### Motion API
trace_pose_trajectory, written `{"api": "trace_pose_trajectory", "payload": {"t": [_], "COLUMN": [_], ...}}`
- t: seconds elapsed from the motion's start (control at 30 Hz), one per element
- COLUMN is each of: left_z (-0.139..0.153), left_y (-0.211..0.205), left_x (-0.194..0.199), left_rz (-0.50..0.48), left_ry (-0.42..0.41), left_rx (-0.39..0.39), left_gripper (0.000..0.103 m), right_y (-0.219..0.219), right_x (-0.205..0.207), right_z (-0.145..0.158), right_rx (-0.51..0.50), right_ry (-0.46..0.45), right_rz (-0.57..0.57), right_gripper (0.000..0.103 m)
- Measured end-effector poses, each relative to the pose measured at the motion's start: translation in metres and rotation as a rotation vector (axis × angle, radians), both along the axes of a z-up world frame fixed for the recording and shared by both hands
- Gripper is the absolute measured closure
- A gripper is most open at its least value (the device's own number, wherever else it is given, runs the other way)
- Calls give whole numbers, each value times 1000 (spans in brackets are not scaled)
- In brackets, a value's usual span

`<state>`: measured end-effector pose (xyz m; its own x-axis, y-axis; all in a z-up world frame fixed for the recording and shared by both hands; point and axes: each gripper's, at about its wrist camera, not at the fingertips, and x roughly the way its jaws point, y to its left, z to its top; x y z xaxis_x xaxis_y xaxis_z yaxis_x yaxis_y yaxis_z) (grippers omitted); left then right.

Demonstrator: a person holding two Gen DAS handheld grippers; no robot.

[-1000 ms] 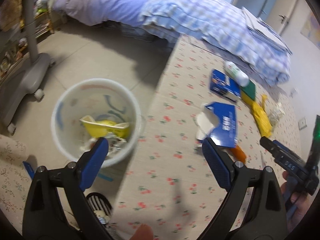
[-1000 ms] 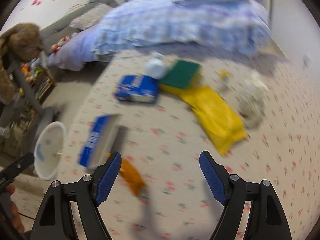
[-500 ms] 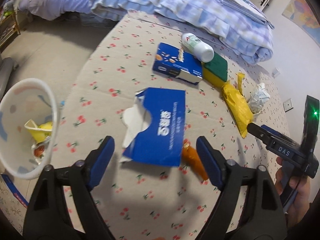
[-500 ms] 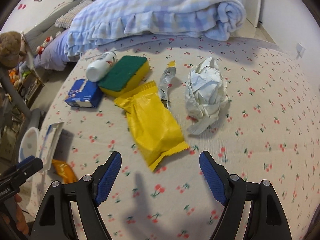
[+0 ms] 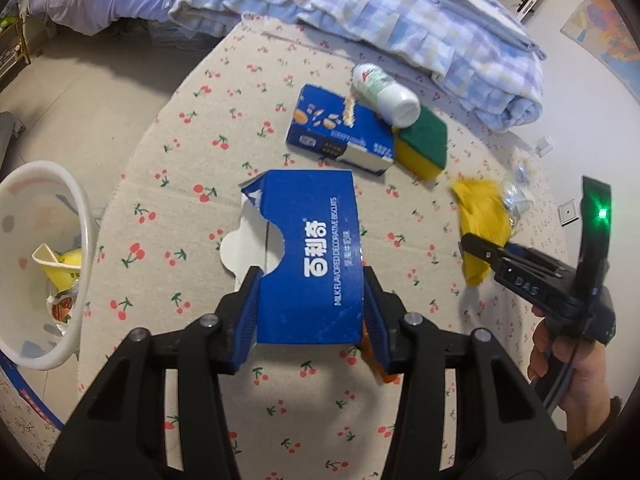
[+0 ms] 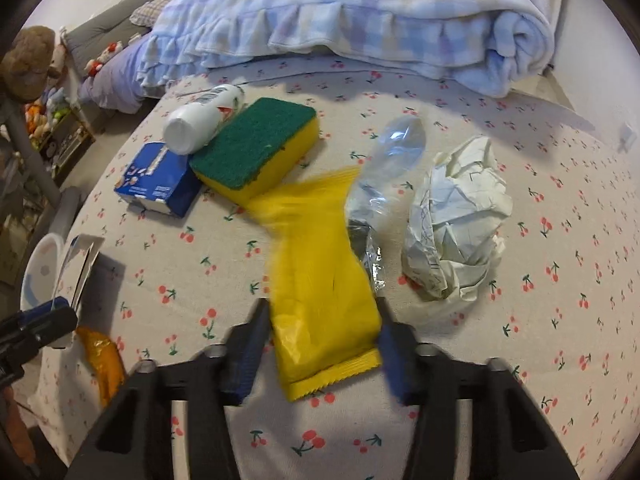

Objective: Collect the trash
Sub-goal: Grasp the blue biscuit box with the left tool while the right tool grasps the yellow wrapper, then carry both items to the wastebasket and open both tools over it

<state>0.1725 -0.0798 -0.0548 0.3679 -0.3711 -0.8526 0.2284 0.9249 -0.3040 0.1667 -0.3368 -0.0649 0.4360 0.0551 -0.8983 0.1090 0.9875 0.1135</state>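
My left gripper (image 5: 310, 314) is shut on a torn blue biscuit box (image 5: 312, 248), pads on both its sides, on the cherry-print table (image 5: 192, 160). My right gripper (image 6: 320, 344) is shut on a yellow snack wrapper (image 6: 320, 272), which looks blurred. A small orange wrapper (image 6: 102, 360) lies near the left gripper. Crumpled white paper (image 6: 456, 224) and a clear plastic wrapper (image 6: 384, 172) lie right of the yellow wrapper. A white bin (image 5: 44, 264) with trash inside stands on the floor at the table's left edge.
A second blue box (image 5: 340, 136), a white bottle (image 5: 386, 94) on its side and a green-yellow sponge (image 5: 424, 140) lie at the table's far side. A bed with a checked blue blanket (image 6: 360, 12) borders the table behind. The table edge drops to the floor at left.
Both grippers have moved forward and closed: the left onto the blue biscuit box, the right onto the yellow wrapper. Earlier both were open above the table.
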Motion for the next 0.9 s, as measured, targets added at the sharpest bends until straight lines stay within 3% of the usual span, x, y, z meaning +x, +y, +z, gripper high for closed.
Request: {"api": "trace_pose_trajectory", "payload": {"t": [0.1,0.4,0.63,0.9], "left_z": [10,33,35,29], "left_y": [7,47,101,163], "left_x": [-3,-9,-9,-7], "left_rz": [3,53,154,279], "left_ry": [-20,-68,-83,-73], "left_rx": [-21,-65,-45,-8], "left_gripper": [54,54,54,53], "right_y": [-1,26,88,159], "right_x": [-5,-18,-16,-2], "right_z": [5,43,67,73], "right_rx": [5,40,76,124], "right_ry": [9,-64,-112,-124], "right_rz": [-3,61,183,295], "right_gripper": [81,82,82,82]}}
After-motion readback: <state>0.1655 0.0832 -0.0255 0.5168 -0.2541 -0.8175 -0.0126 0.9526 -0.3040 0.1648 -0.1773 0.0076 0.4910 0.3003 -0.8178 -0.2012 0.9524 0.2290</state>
